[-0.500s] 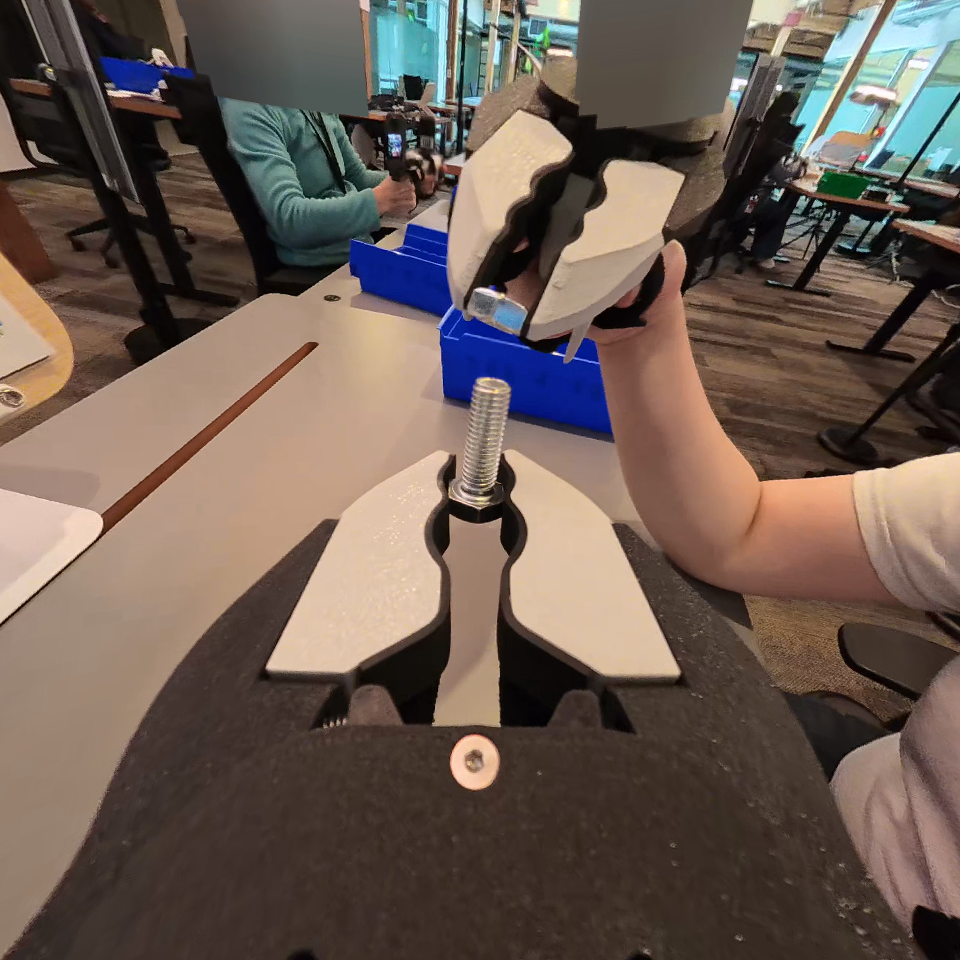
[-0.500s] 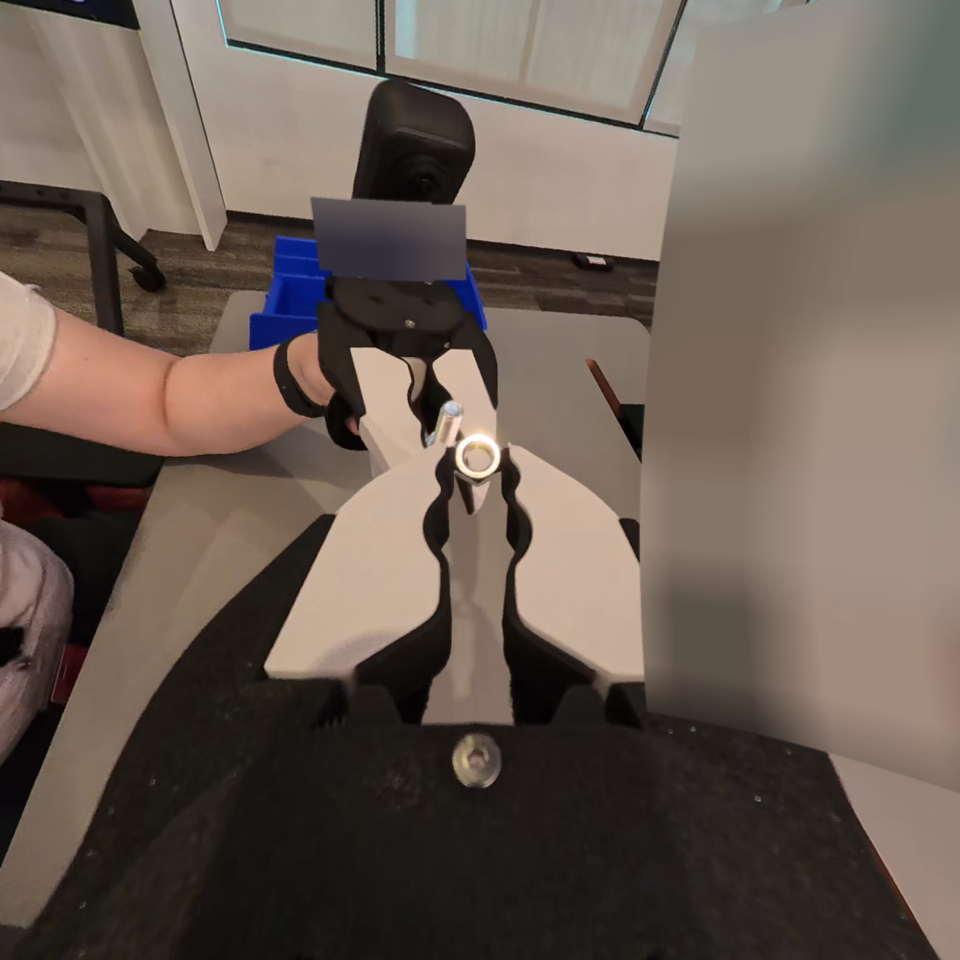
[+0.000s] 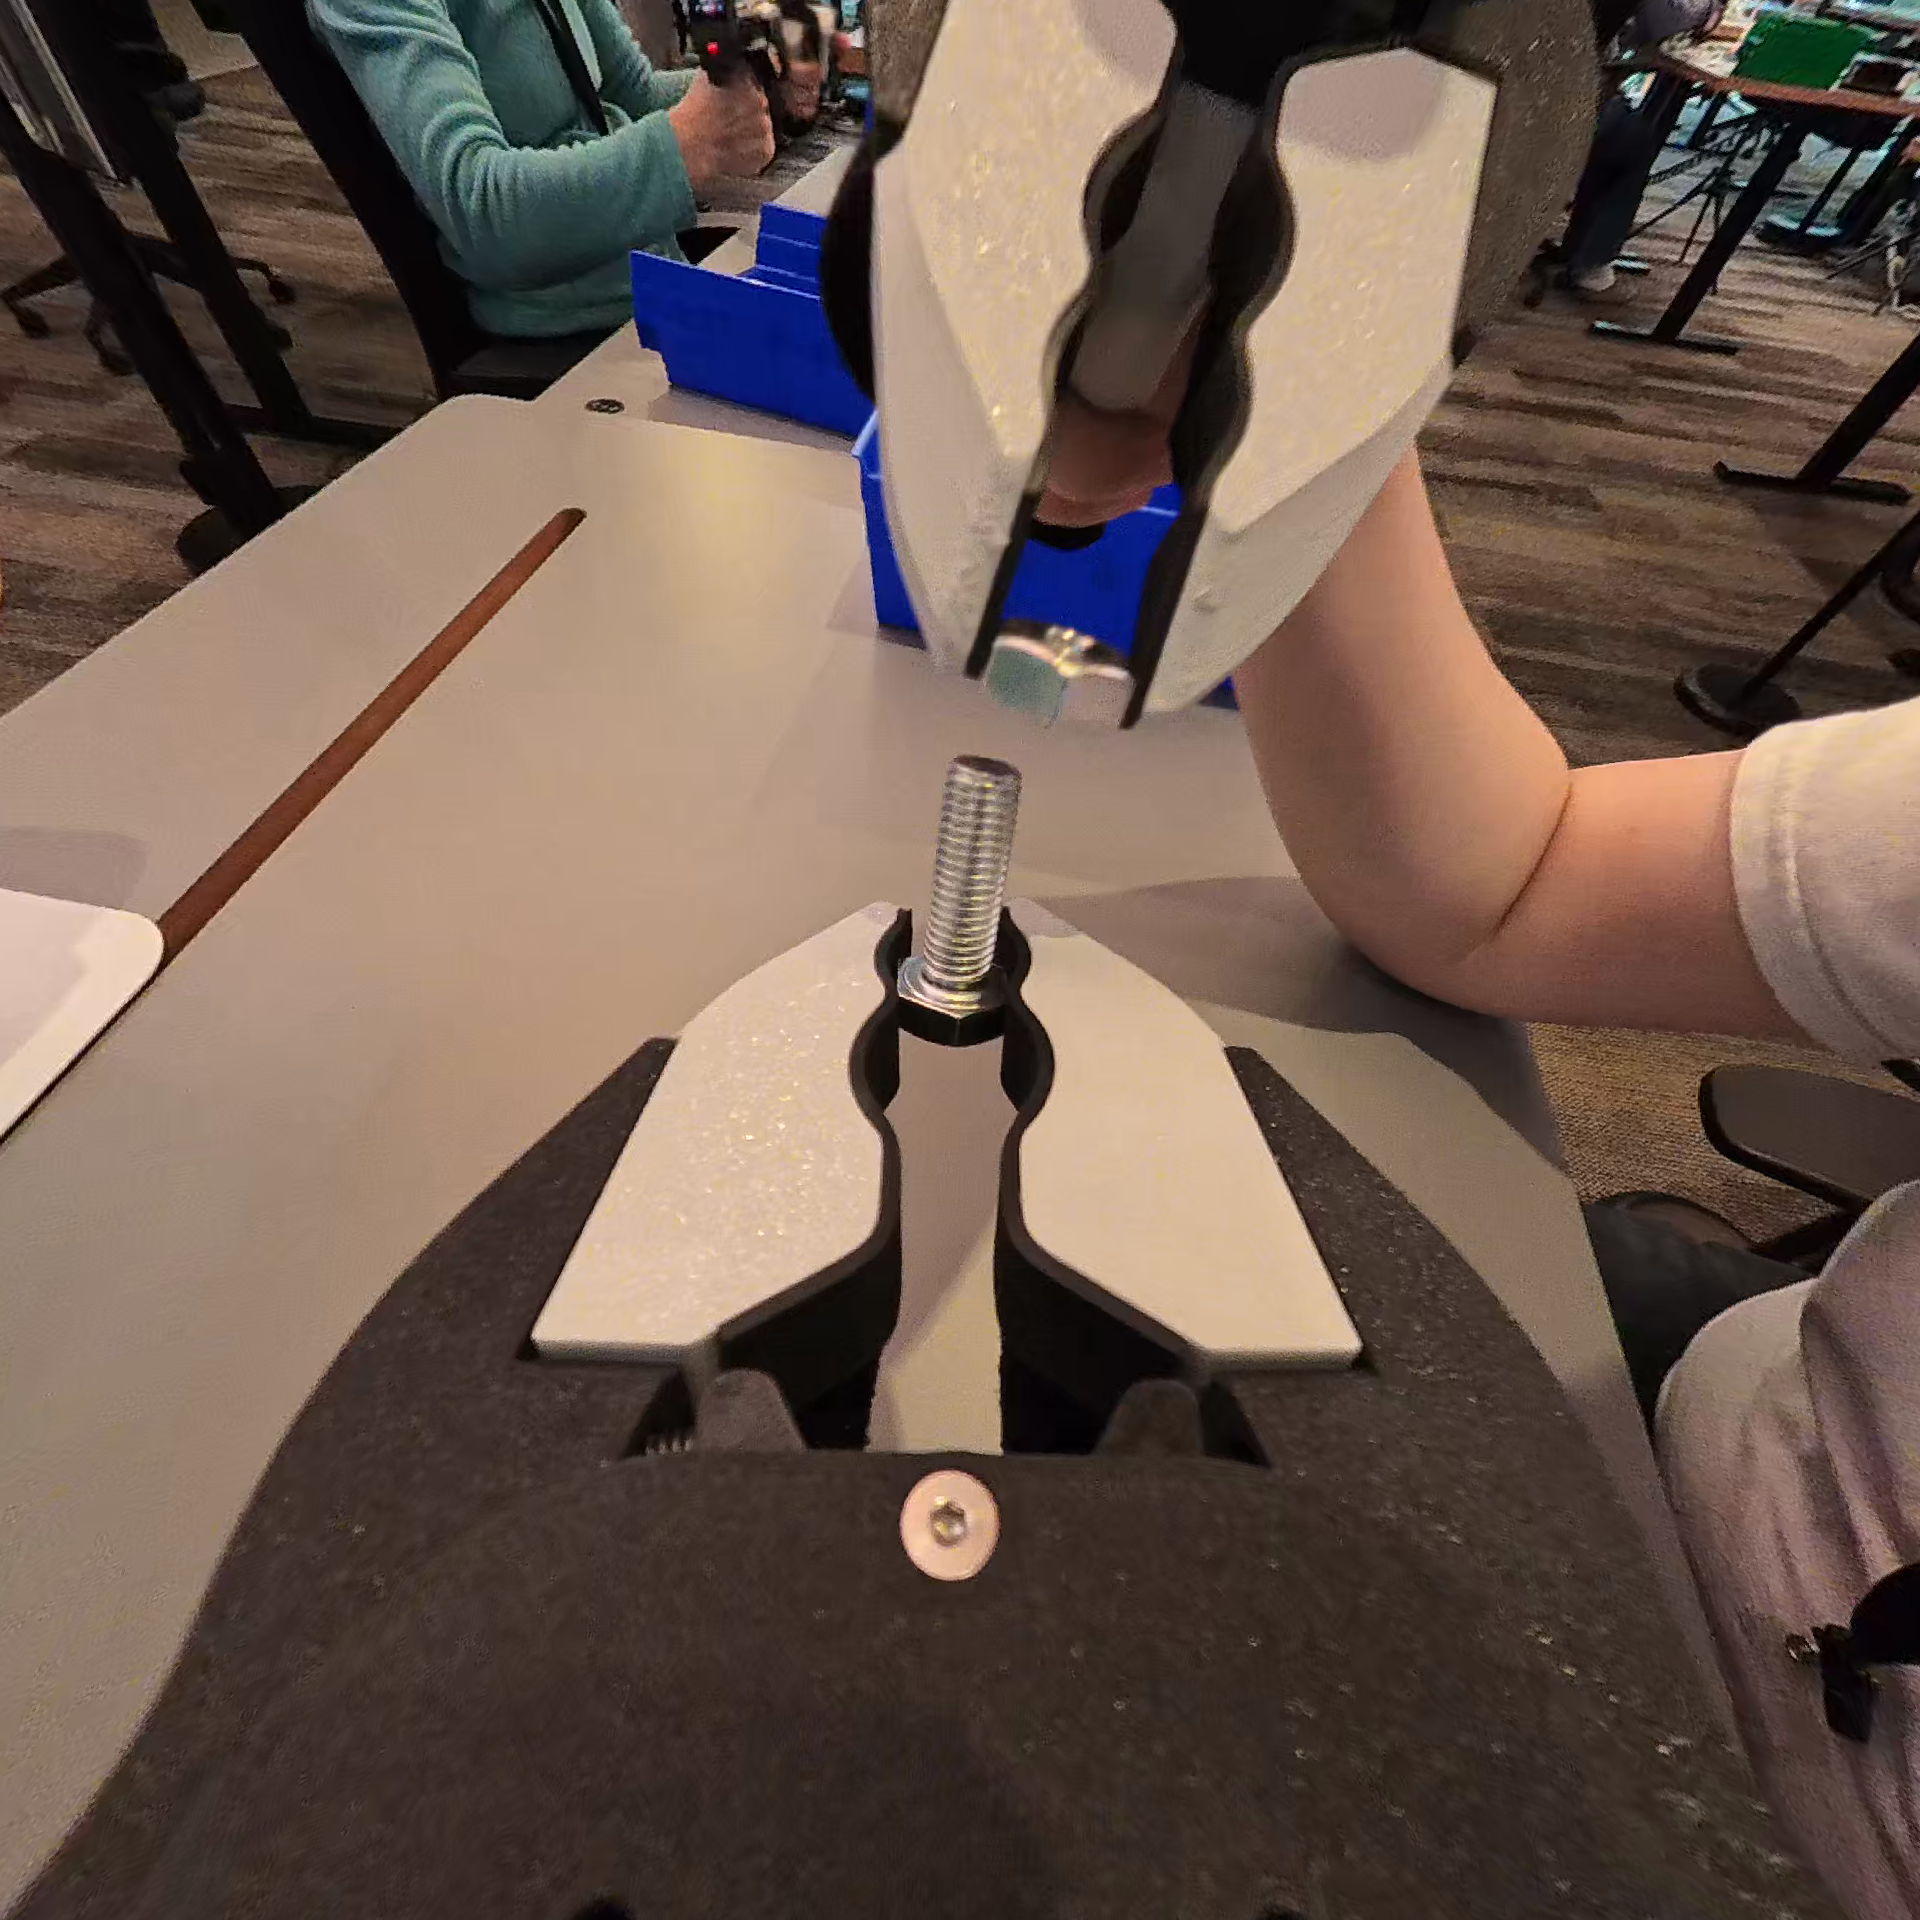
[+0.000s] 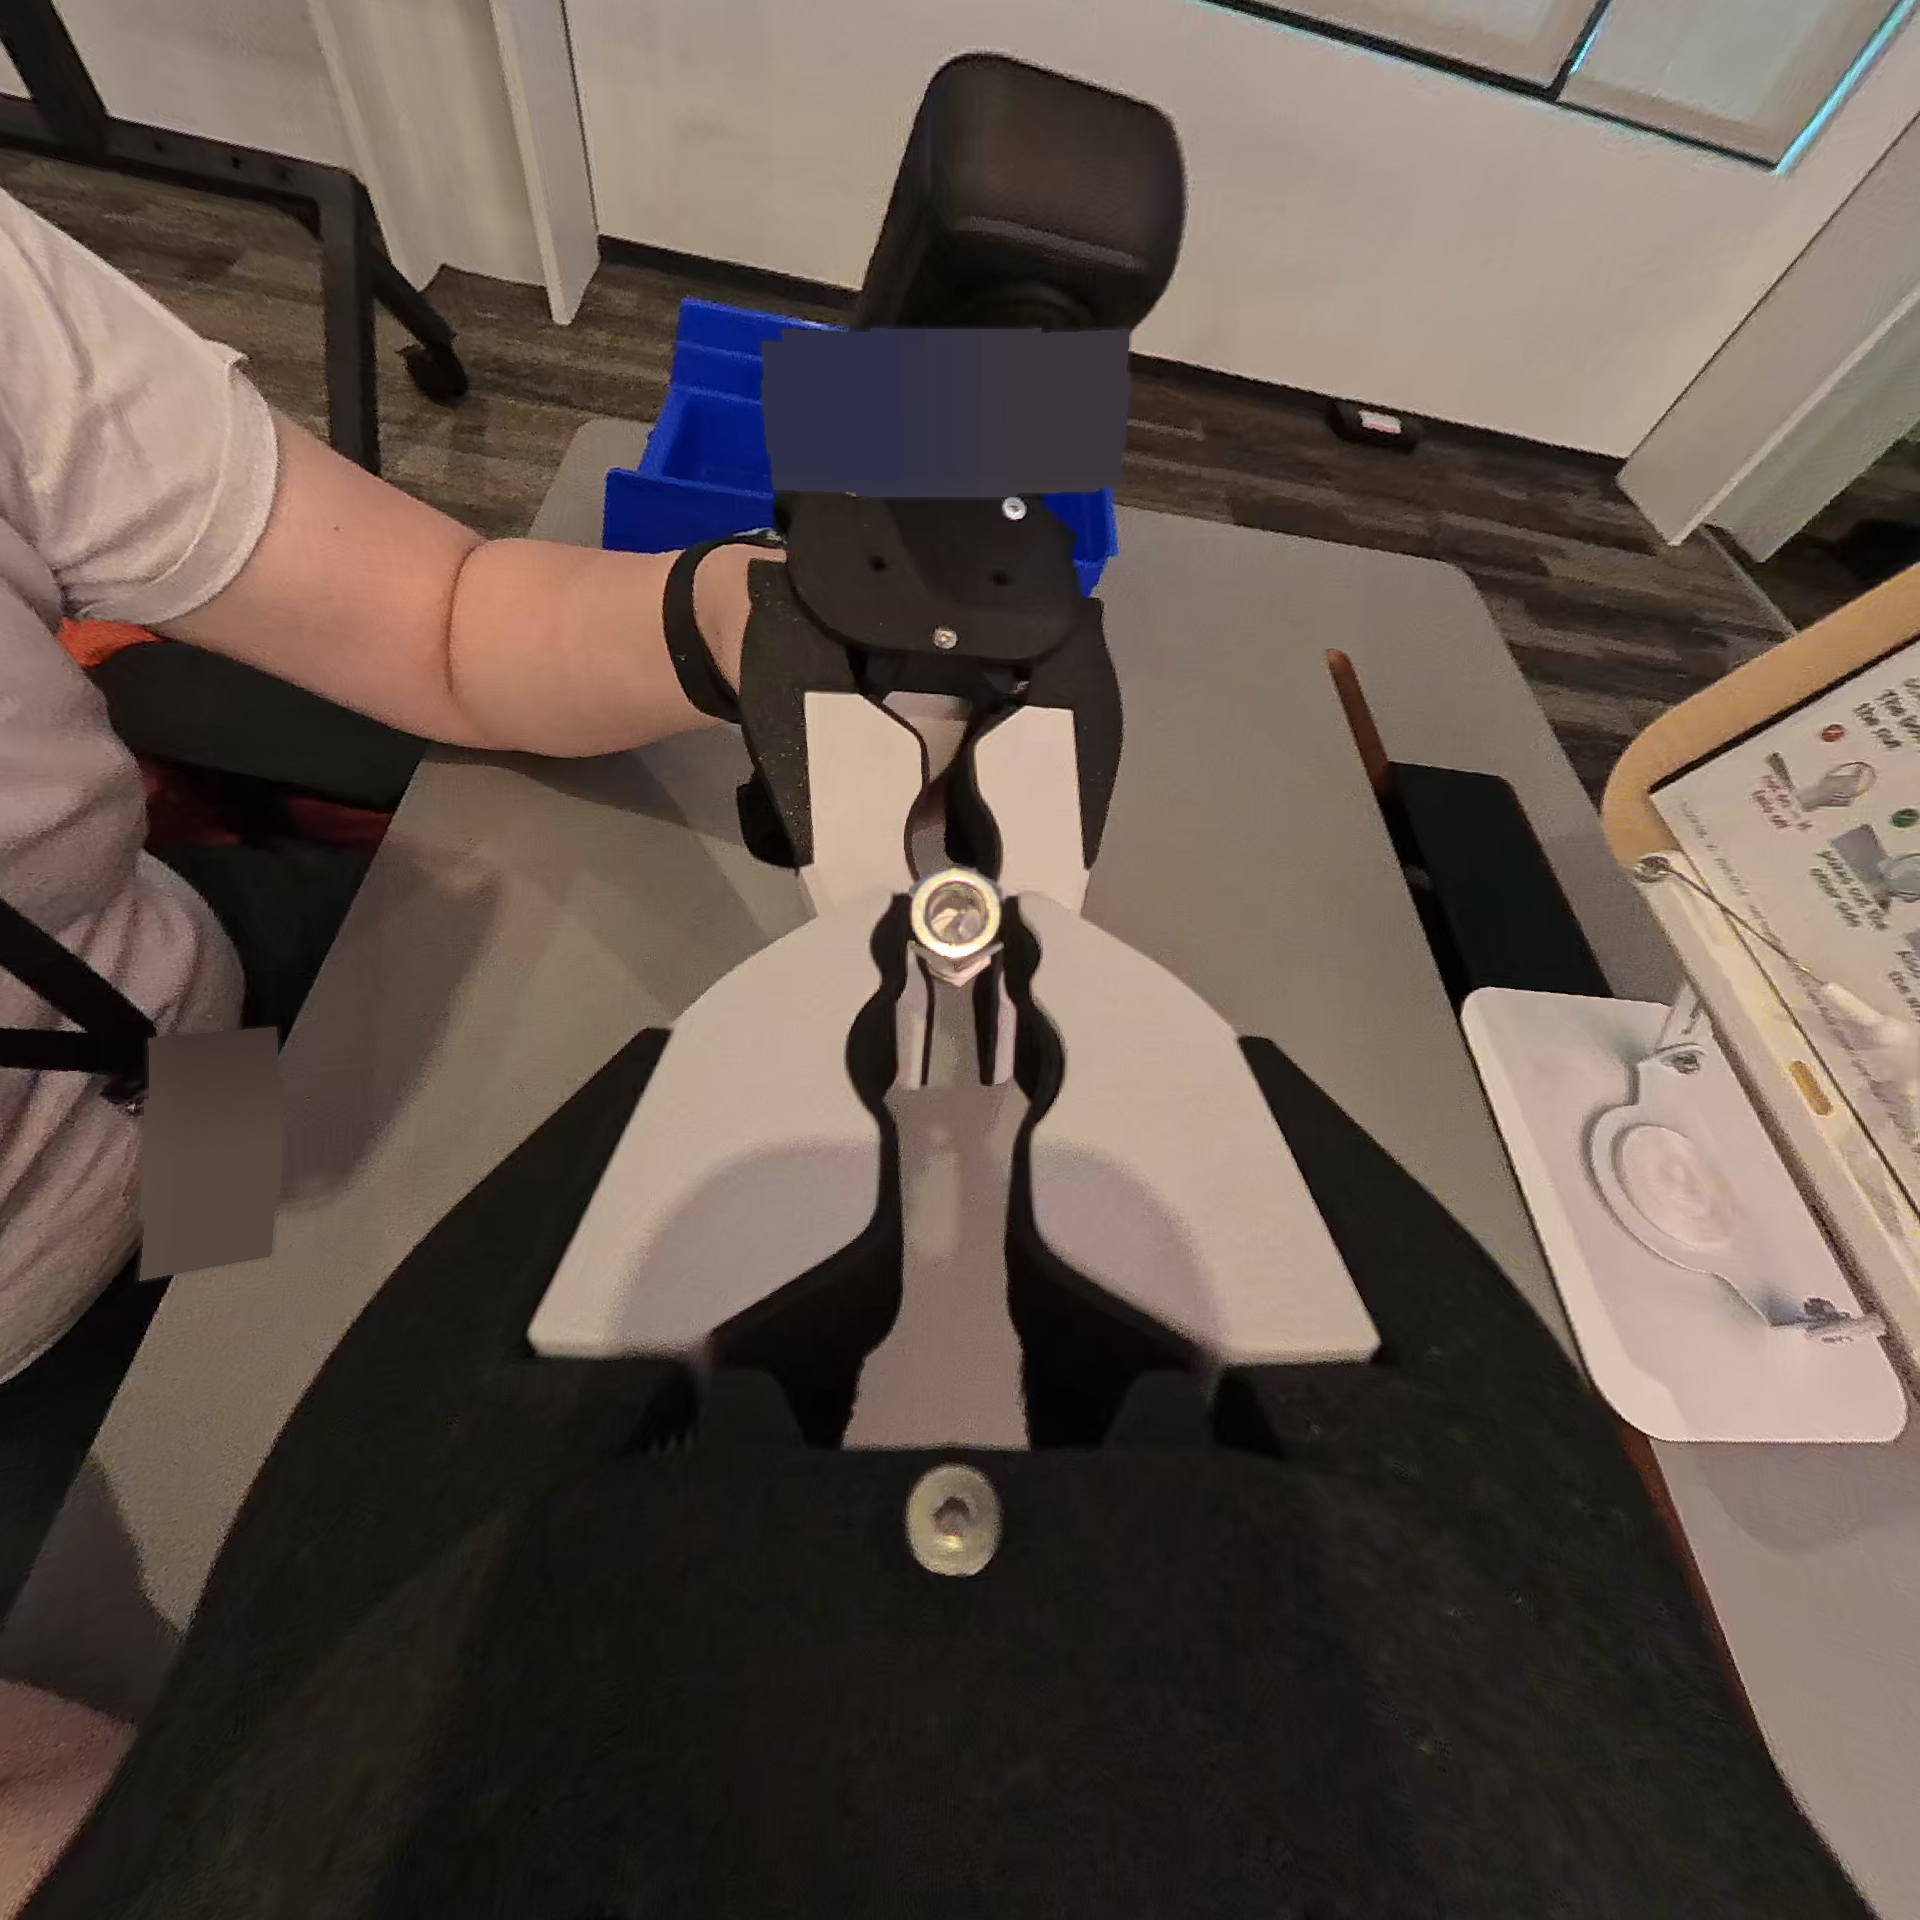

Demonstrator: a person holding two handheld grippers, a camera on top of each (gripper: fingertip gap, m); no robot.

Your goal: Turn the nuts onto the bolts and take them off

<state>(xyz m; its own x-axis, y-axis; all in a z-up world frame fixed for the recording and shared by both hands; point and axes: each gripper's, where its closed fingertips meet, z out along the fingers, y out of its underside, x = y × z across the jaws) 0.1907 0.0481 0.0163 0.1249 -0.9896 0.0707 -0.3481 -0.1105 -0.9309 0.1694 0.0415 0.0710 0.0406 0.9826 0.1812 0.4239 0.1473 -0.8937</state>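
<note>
Bolt (image 3: 971, 883) standing upright in the left wrist view, threads up, its hex head pinched between the tips of the left gripper (image 3: 951, 1003) — fingers closed in on the head, a narrow gap running back between them. The grey table (image 3: 520, 831) is lying beneath, with a brown slot (image 3: 364, 727) cut along it. Above the bolt, the right gripper (image 3: 1055, 686) is hanging tips-down, its two white fingers clamping a nut (image 3: 1049, 675) that is sitting just over the bolt's top end, apart from it. A bare forearm (image 3: 1455, 810) is resting on the table to the right. Blue bins (image 3: 748, 322) are sitting at the far table edge behind the gripper. A person in a teal sleeve (image 3: 520, 166) is sitting farther off, holding a dark device.

Right wrist view — looking down along the right gripper (image 4: 956, 935), whose fingers are gripping the nut (image 4: 954, 914) at their tips, the nut's bore facing the camera and something bright showing through it. Whether nut and bolt are touching cannot be told from this angle. The left gripper (image 4: 951, 831) is showing just beyond, facing back, with a black camera block (image 4: 1029, 187) on top and a strapped wrist (image 4: 696, 634) behind it. Blue bins (image 4: 707, 457) are sitting past it. A white tray (image 4: 1683, 1226) is lying at the right on the table (image 4: 1247, 727), beside a wood-rimmed board (image 4: 1662, 769) carrying a printed sheet.
</note>
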